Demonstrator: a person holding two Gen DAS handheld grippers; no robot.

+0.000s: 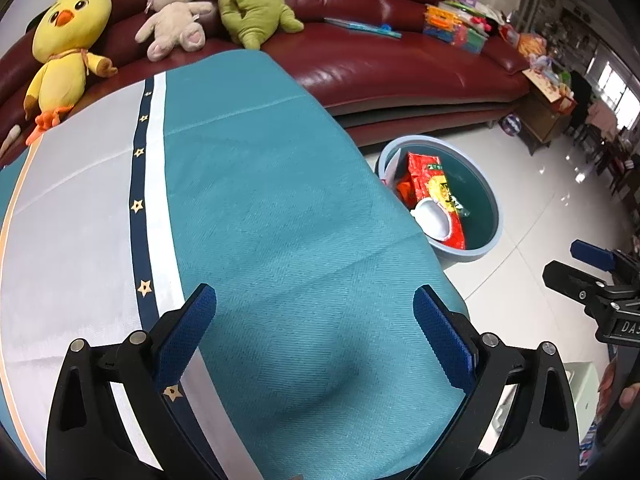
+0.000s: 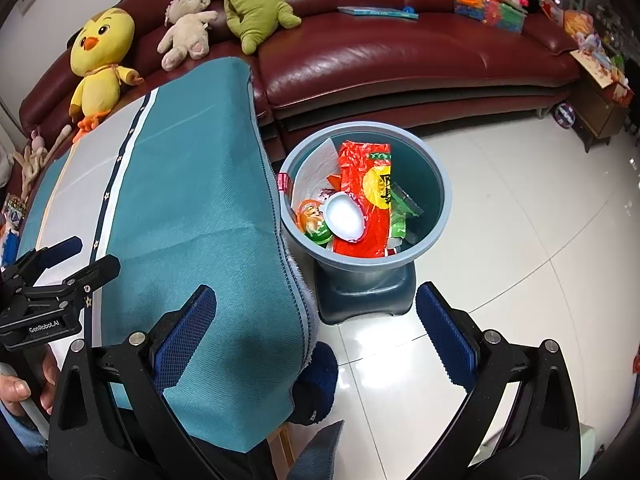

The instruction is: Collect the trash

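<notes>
A blue-grey trash bin stands on the floor beside the table's right edge. Inside it lie a red and yellow snack wrapper, a white bowl-shaped cup, an orange wrapper and a green one. My left gripper is open over the teal tablecloth with nothing between its fingers. My right gripper is open too, above the table's corner and the floor, short of the bin. Each gripper shows in the other's view: right, left.
A dark red sofa runs behind the table with a yellow chick plush, a pale plush and a green plush. Toys and packages pile on its right end. White tiled floor spreads right of the bin.
</notes>
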